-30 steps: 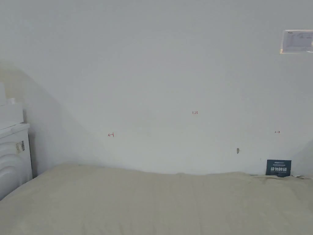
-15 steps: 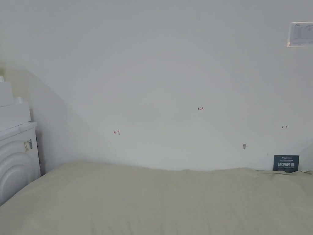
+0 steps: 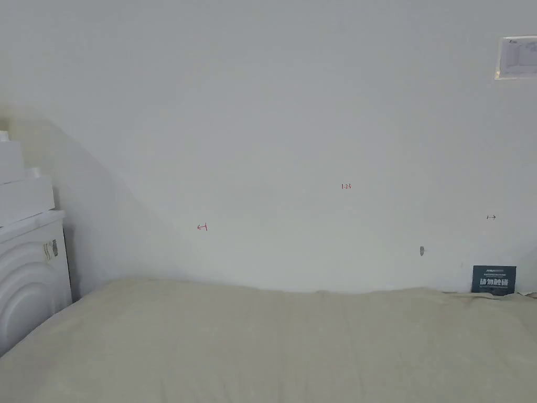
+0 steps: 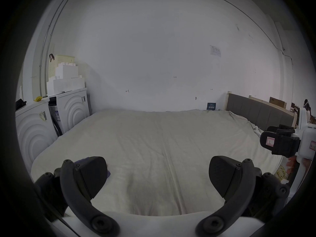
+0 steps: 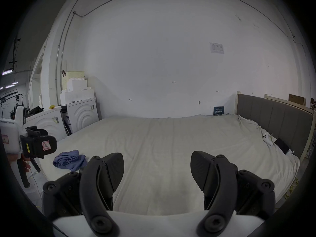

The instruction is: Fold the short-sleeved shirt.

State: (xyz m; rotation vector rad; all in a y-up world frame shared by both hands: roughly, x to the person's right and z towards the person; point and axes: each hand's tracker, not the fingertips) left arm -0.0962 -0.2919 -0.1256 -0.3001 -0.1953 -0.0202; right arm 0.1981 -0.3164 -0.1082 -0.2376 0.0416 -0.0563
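Crumpled blue short-sleeved shirt (image 5: pixel 70 160) on my cream-sheeted bed (image 5: pixel 171 138), near its left edge; my left gripper (image 4: pixel 158 177) jaws wide, empty; my right gripper (image 5: pixel 157 170) likewise

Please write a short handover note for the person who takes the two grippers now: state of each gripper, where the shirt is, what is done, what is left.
Left gripper: open, holding nothing, above the bed's near edge.
Right gripper: open, holding nothing, beside it.
Shirt: blue, crumpled in a heap on the bed sheet near the front left corner, partly hidden behind the left gripper's jaw in its own view.
Done: nothing yet.
Left: pick up, spread flat, fold.
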